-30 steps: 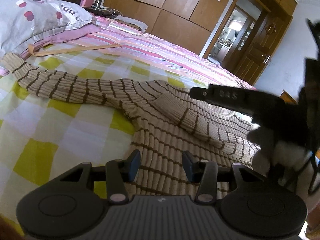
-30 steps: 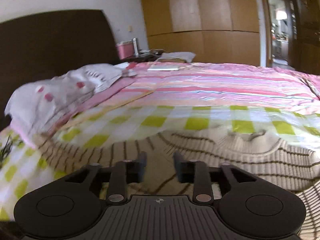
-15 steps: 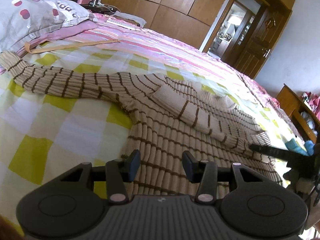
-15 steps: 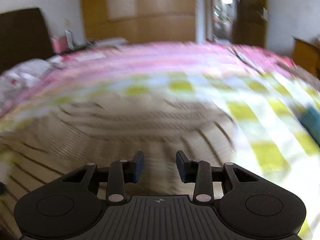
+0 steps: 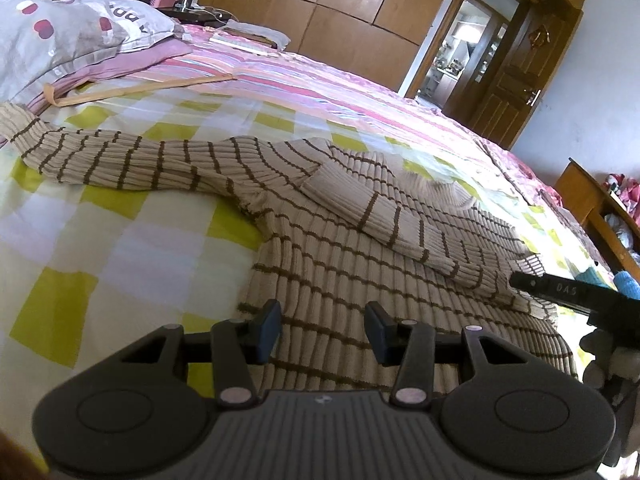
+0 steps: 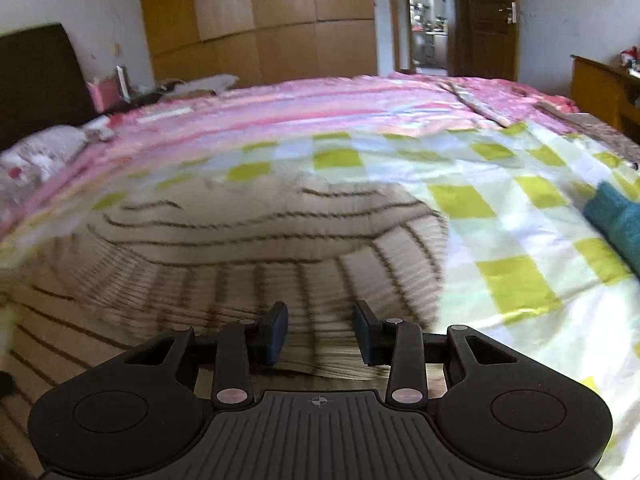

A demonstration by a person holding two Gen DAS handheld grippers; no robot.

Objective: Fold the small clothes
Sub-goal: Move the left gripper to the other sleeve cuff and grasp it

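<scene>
Sweater (image 5: 360, 280) flat on bed (image 5: 120, 240), one sleeve (image 5: 380, 216) folded across; left gripper (image 5: 322, 332), right gripper (image 6: 320, 330) both wide, empty, above sweater hem, ready for next fold.

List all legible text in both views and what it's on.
"DAS" (could be "OAS"): raised letters on the black finger of the right claw, seen in the left wrist view.
Partial purple letters, upside down, roughly "ADD": on the grey pillow with red dots; not surely readable.
Right wrist view: no text; only a crosshair mark on the claw body.
</scene>
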